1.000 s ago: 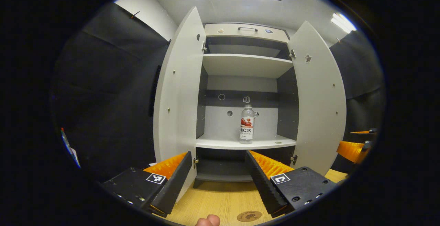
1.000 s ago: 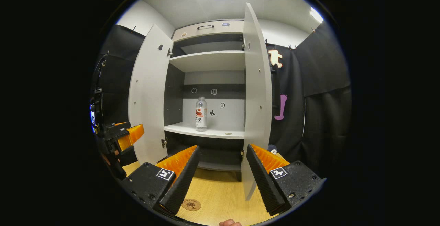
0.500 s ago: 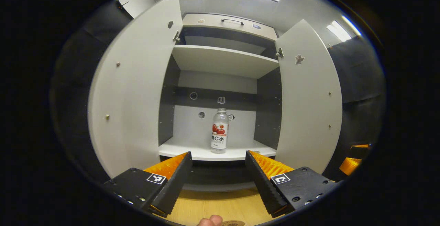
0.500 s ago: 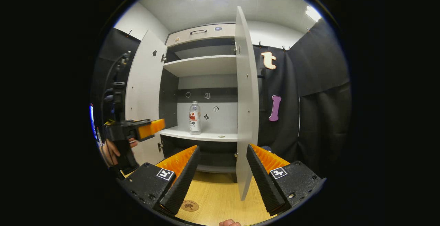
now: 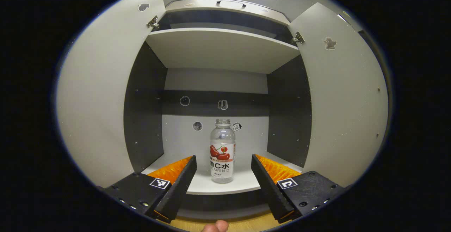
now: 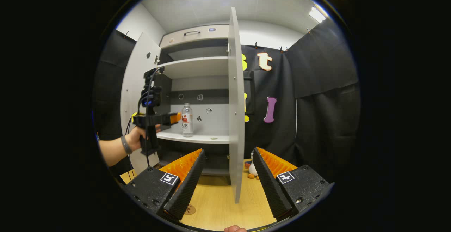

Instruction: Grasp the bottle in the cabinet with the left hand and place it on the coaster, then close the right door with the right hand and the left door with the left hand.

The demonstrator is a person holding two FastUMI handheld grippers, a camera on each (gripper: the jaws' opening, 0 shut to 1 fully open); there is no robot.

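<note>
The left gripper point(image 5: 222, 161) has its fingers spread wide, with the bottle point(image 5: 222, 151) standing upright between them but farther in, untouched, on the cabinet's middle shelf point(image 5: 225, 186). In the right gripper view a hand point(image 6: 135, 138) holds that gripper just short of the bottle point(image 6: 186, 120). The right gripper point(image 6: 228, 161) is spread too, holding nothing, above the wooden table point(image 6: 218, 203), facing the edge of the open right door point(image 6: 235, 119). The left door point(image 6: 135, 94) stands open as well. The coaster point(image 6: 189, 209) lies on the table beside the right gripper's finger.
</note>
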